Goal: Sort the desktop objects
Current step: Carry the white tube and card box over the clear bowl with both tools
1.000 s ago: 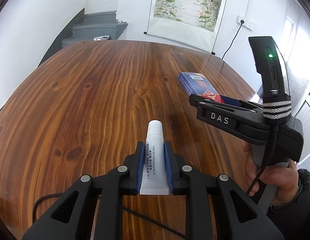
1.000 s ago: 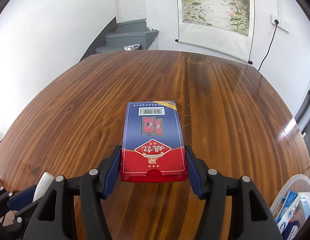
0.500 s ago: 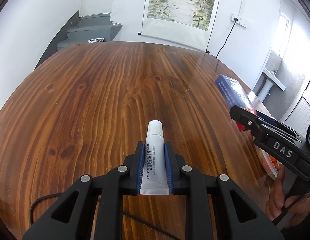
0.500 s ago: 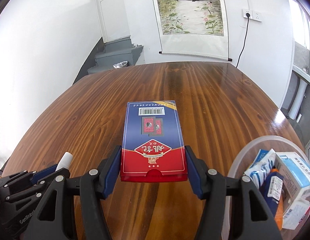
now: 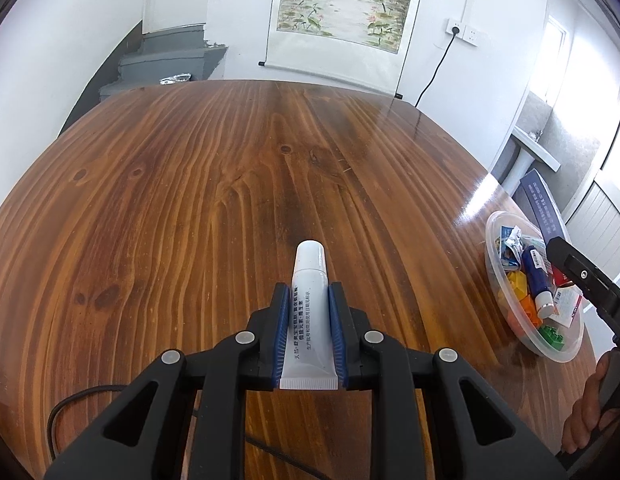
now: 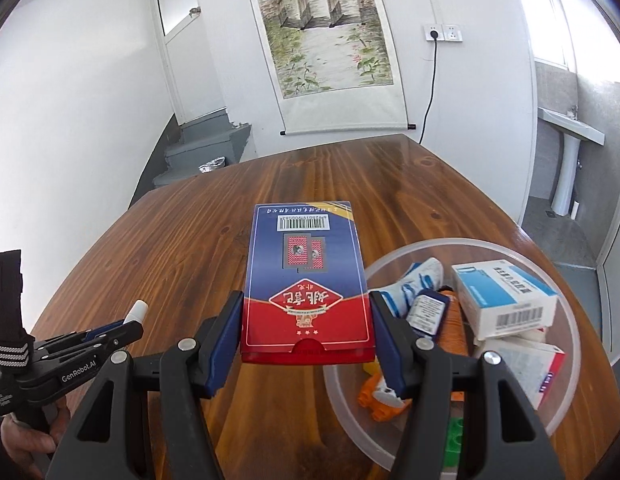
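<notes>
My left gripper (image 5: 308, 294) is shut on a white tube (image 5: 310, 304) with its cap pointing forward, held above the wooden table (image 5: 189, 200). My right gripper (image 6: 305, 300) is shut on a blue and red playing-card box (image 6: 305, 276), held over the left rim of a clear plastic bowl (image 6: 566, 412). The bowl also shows at the right of the left wrist view (image 5: 494, 272), with the card box (image 5: 542, 204) above it. The left gripper and tube (image 6: 135, 312) show at the lower left of the right wrist view.
The bowl holds a white and blue medicine box (image 6: 506, 300), a dark blue tube (image 6: 428, 312), several coloured toy bricks (image 5: 522, 292) and other small packets. The table's right edge runs just past the bowl. A scroll painting (image 6: 326, 40) hangs on the far wall.
My right gripper has carried the card box to the right, from over the bare table to over the bowl. My left gripper has kept hold of the tube and turned a little to the right.
</notes>
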### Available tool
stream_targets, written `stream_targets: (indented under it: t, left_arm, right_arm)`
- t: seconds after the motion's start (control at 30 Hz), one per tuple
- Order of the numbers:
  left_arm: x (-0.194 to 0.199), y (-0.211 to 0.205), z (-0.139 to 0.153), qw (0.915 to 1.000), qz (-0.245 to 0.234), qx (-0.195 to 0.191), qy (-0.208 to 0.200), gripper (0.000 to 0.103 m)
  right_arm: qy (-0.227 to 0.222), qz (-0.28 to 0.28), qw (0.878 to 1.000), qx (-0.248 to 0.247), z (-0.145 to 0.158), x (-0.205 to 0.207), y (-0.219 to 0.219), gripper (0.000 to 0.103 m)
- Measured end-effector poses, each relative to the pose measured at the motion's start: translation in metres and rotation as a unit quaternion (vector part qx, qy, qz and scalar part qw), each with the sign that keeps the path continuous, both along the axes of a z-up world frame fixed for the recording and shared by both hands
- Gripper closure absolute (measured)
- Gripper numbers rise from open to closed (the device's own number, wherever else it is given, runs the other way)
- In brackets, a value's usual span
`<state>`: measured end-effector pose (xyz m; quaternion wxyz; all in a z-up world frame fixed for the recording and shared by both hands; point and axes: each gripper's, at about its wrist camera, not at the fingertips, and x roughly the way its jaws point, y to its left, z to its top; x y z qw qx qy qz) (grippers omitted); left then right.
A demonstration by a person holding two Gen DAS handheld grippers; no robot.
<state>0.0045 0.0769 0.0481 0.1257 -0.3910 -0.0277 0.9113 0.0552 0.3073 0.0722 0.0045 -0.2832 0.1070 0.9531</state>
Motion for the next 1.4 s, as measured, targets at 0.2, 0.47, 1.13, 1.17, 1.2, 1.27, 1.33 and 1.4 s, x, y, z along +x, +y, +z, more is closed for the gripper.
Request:
stream_targets:
  t: [0.2, 0.47, 1.13, 1.17, 1.2, 1.27, 1.33, 1.4]
  left_arm:
    - [0.007, 0.024, 0.008, 0.9996, -0.026, -0.008, 0.007, 0.081]
    - [0.016, 0.062, 0.019, 0.9978, -0.063, -0.013, 0.015, 0.081]
    - [0.033, 0.145, 0.035, 0.9890, -0.145, -0.021, 0.020, 0.081]
    - [0.033, 0.149, 0.035, 0.9884, -0.150, -0.020, 0.019, 0.081]
    - [0.034, 0.152, 0.036, 0.9877, -0.154, -0.019, 0.019, 0.081]
    - [0.035, 0.161, 0.035, 0.9862, -0.164, -0.017, 0.016, 0.081]
    - [0.037, 0.169, 0.035, 0.9844, -0.175, -0.013, 0.012, 0.081]
    - [0.038, 0.176, 0.033, 0.9825, -0.186, -0.010, 0.008, 0.081]
  right_arm:
    - [0.007, -0.044, 0.999, -0.019, -0.001, 0.023, 0.036, 0.039]
    - [0.013, -0.092, 0.996, -0.004, 0.010, 0.031, 0.080, 0.039]
    - [-0.053, -0.038, 0.997, 0.038, -0.013, -0.005, 0.113, 0.032]
    - [-0.048, -0.035, 0.998, 0.031, -0.014, -0.004, 0.114, 0.030]
    - [-0.043, -0.033, 0.998, 0.027, -0.014, -0.001, 0.114, 0.029]
    - [-0.032, -0.028, 0.999, 0.017, -0.014, 0.002, 0.115, 0.028]
    - [-0.021, -0.027, 0.999, 0.004, -0.014, 0.006, 0.116, 0.028]
    - [-0.008, -0.031, 0.999, -0.011, -0.013, 0.009, 0.121, 0.028]
